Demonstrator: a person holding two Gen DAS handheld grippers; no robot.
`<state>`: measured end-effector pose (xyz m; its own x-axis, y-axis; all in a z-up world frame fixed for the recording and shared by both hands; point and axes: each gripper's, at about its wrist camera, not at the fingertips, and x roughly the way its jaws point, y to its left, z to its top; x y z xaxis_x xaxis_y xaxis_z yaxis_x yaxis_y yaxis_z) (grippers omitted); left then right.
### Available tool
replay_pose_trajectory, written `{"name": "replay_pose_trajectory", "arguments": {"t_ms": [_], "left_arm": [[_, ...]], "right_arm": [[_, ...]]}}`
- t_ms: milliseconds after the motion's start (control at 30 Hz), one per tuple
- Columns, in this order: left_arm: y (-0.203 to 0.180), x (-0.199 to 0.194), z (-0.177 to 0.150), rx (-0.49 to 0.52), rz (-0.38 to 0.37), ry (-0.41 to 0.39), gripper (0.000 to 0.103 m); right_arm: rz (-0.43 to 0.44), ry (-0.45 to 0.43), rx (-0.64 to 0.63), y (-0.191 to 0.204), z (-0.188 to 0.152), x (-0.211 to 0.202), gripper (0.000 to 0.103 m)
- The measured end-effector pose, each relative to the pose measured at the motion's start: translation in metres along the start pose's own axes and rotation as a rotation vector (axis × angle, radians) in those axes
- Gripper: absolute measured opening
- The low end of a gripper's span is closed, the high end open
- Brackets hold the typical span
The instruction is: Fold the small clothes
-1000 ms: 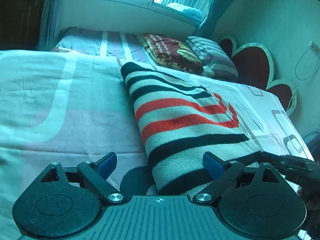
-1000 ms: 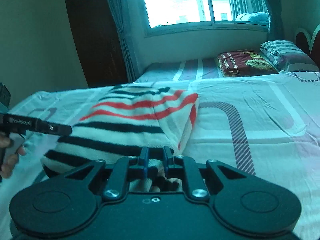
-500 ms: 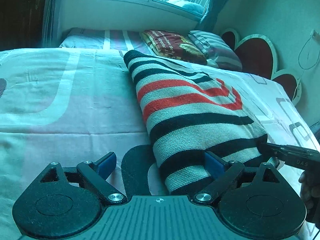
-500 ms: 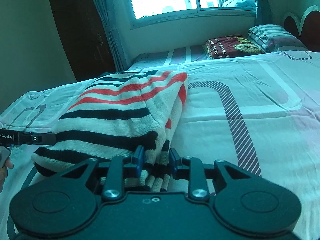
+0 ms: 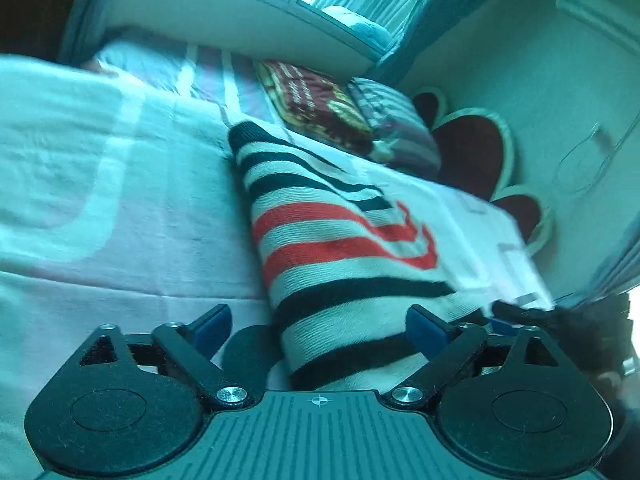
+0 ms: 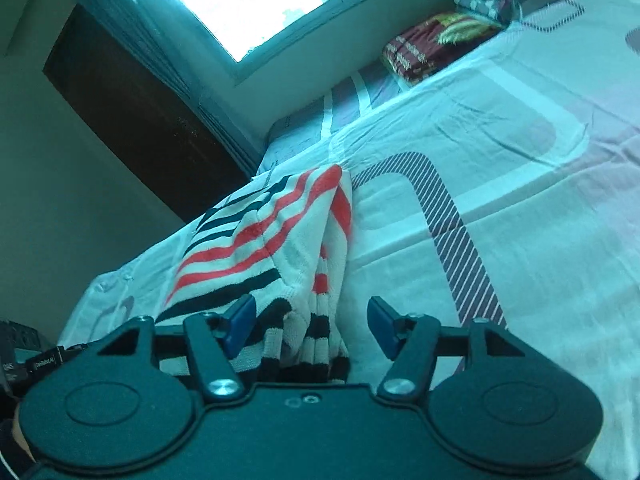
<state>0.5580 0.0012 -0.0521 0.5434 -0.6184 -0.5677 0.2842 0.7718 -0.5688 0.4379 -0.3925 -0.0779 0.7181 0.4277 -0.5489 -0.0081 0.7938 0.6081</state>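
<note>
Both tongs are parted now: the right tongs [image 6: 310, 330], clamped on the sweater [image 6: 280, 240] a second ago, are opening around its hem. The left tongs [image 5: 320, 330] are closing slightly, nothing gripped. One fold is judged finished on the bed [image 6: 520, 200].

Your two wrist cameras sit low over the bed [image 5: 100, 208], tilted, facing the window [image 6: 256, 4], sharing the striped sweater [image 5: 340, 248] up close.

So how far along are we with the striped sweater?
Done: the striped sweater lies folded into a narrow stack on the bed sheet. In hand: nothing gripped; the right gripper is opening around its near edge, and the left gripper straddles the near end, closing slightly. Left: perhaps another fold or tidying.
</note>
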Motion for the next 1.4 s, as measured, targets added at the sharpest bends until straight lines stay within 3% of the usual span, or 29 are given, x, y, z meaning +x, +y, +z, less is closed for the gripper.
{"name": "replay_pose_trajectory", "arguments": {"t_ms": [100, 200, 467, 667, 767, 967, 1067, 1200, 1400], "left_arm": [[0.015, 0.021, 0.009, -0.099, -0.089, 0.063, 0.087], [0.02, 0.043, 0.014, -0.097, -0.031, 0.136, 0.087], [0.024, 0.076, 0.029, -0.13, -0.102, 0.168, 0.087], [0.005, 0.091, 0.034, -0.067, -0.068, 0.176, 0.087], [0.009, 0.085, 0.032, -0.068, -0.083, 0.186, 0.082], [0.017, 0.086, 0.033, -0.091, -0.102, 0.189, 0.081], [0.01, 0.094, 0.038, -0.079, -0.076, 0.182, 0.081], [-0.011, 0.099, 0.038, 0.034, 0.012, 0.182, 0.075], [-0.025, 0.099, 0.036, 0.102, 0.061, 0.163, 0.072]], "right_arm": [[0.065, 0.067, 0.078, -0.017, 0.011, 0.023, 0.063], [0.083, 0.127, 0.131, -0.029, 0.018, 0.043, 0.063], [0.163, 0.222, 0.142, -0.028, 0.031, 0.078, 0.066], [0.16, 0.233, 0.077, -0.004, 0.034, 0.1, 0.067], [0.172, 0.256, 0.081, -0.011, 0.034, 0.088, 0.055], [0.218, 0.291, 0.12, -0.029, 0.033, 0.081, 0.05], [0.19, 0.271, 0.072, -0.015, 0.036, 0.09, 0.051], [0.107, 0.25, -0.056, 0.007, 0.033, 0.089, 0.044], [0.069, 0.217, -0.082, 0.016, 0.028, 0.087, 0.042]]}}
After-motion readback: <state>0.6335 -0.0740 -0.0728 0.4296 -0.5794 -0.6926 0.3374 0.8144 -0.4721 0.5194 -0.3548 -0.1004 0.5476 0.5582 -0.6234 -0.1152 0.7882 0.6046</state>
